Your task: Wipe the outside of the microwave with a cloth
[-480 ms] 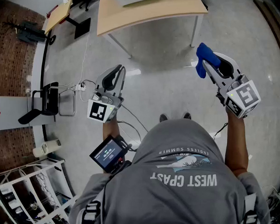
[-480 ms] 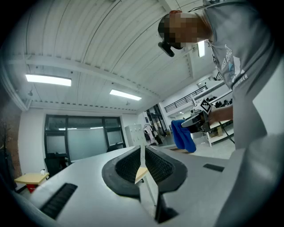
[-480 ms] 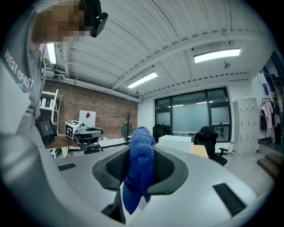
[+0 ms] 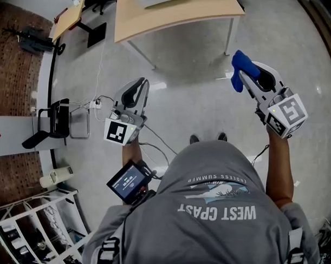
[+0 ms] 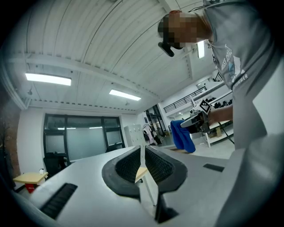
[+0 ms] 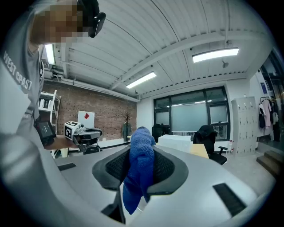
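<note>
Part of the bunched blue cloth (image 6: pixel 141 153) is hidden between the jaws of the right gripper (image 4: pixel 247 77), clamped there; the left gripper (image 4: pixel 138 83) is closed, empty

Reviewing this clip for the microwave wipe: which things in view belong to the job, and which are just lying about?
Job: blue cloth, clamped in the right gripper; left gripper, shut and empty. No microwave shows.
Lying about: wooden table; black chair; floor cables; white rack.
</note>
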Demonstrator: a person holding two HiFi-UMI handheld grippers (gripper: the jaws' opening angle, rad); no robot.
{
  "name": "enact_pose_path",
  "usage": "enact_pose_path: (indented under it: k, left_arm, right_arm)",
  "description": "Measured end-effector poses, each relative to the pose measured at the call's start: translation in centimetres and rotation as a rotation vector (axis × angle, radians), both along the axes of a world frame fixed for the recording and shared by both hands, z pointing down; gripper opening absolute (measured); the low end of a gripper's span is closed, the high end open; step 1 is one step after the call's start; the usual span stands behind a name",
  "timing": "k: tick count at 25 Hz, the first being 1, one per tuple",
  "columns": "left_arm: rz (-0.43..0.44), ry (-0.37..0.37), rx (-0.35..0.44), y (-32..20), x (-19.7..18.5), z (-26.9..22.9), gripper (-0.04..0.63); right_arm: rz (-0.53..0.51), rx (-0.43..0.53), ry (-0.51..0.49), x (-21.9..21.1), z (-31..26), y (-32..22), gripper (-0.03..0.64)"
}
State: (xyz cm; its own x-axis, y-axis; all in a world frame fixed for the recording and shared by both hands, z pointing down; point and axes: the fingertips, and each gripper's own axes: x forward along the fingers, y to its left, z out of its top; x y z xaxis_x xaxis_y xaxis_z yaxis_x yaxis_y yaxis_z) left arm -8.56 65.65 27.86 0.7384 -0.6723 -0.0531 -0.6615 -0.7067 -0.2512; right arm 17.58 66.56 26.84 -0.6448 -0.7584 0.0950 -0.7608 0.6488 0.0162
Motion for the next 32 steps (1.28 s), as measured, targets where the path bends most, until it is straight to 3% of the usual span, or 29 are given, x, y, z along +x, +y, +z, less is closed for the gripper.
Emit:
enact_pose_path:
  k: [9,14,24,29,32]
  left_arm:
    - [0.022,0.002,-0.013,0.4,0.1,1.1,0.049]
    - [0.038,0.013,-0.022,-0.8,-1.3,1.4,0.049]
    - [0.057,0.068,-0.018,-3.9,-6.2,2.1,0.049]
    - [0.06,0.105,-0.036,-6.6,-7.9,2.0,0.049]
    - [0.054,0.118,-0.057,-9.1,-8.1,2.6,0.049]
  right_arm:
    - [0.033,0.037,-0.108,0.2,-0.5,0.0,0.112]
    - [0.034,0.061,-0.118,-1.7,-1.0,-1.7,0.112]
    - [0.053,0.1,-0.068,-6.5,-0.4,-6.2,0.112]
    - [0.091,0.135,0.075,-8.2,0.5,-9.7,0.112]
    - [0.095,0.128,0.095,-8.3,1.5,-12.4,0.112]
